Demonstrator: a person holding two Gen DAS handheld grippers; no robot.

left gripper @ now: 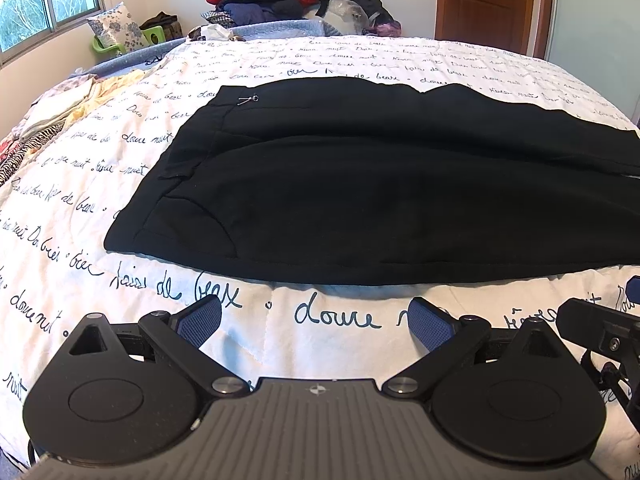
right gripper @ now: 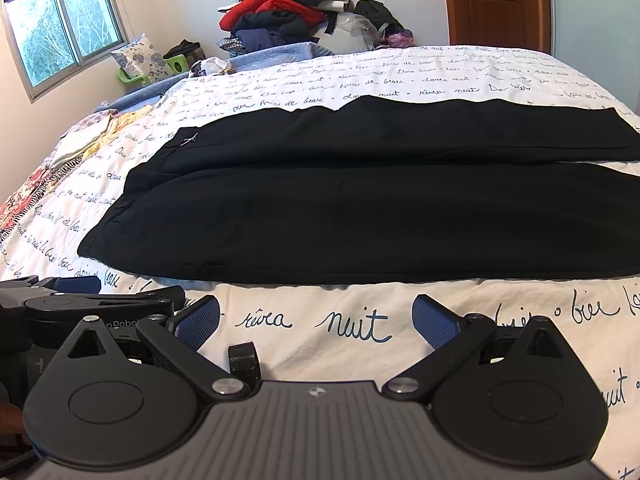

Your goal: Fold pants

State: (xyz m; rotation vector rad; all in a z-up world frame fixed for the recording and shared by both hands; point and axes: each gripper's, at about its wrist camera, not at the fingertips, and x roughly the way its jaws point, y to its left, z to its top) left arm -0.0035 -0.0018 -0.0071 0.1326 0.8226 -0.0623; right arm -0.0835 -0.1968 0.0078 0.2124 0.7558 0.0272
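Left hand-held gripper [left gripper: 314,320], bottom centre of the left wrist view: blue-padded fingers [left gripper: 200,322] spread apart, holding nothing, poised above the white bedspread [left gripper: 80,184] printed with black script. Right hand-held gripper [right gripper: 316,320], bottom centre of the right wrist view: fingers likewise apart and empty, just short of the near hem of the cloth. Part of the left tool shows at the lower left edge of that view. Black pants [right gripper: 340,216] lie flat across the middle of the frame, waistband toward the left, both legs running side by side to the right edge, a narrow strip of bedspread between them at far right. A small metal zip pull [left gripper: 249,99] sits near the waistband. Upper centre: heap of clothes [right gripper: 288,12]. Upper left: window [right gripper: 64,20]. Upper right: wooden door [right gripper: 496,0].
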